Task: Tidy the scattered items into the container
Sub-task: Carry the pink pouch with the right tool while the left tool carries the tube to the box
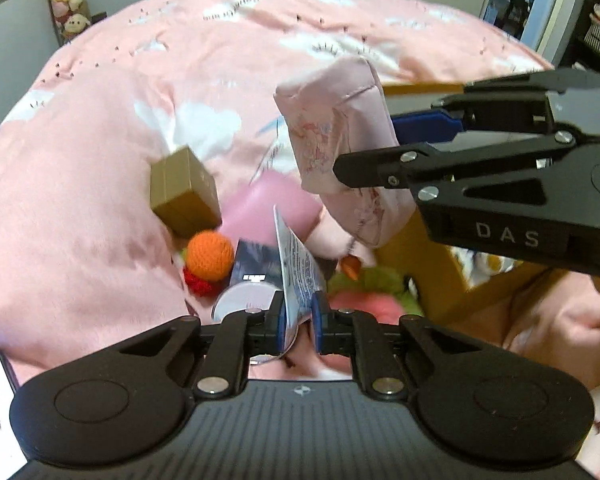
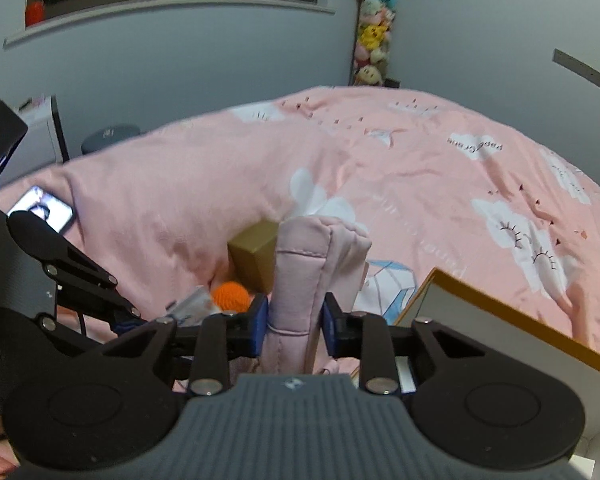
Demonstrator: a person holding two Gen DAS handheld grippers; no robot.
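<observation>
With the left gripper [image 1: 299,314] pinching a thin printed packet [image 1: 296,268] and the right gripper [image 2: 296,320] clamped on a pink padded pouch [image 2: 300,280] — both above the bedspread [image 1: 100,160] — each wanted a steady carry over the brown box [image 2: 500,320] before release.

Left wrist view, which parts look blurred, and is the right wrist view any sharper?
Left wrist view: the pink pouch and printed packet are motion-smeared, the left claw stays crisp. Right wrist view: similarly soft, the bedspread bowed by fisheye.

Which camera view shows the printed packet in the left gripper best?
The left wrist view: the printed packet stands edge-on, pinched in the left gripper. The right wrist view shows only a blurred scrap of it beside the orange ball.
</observation>
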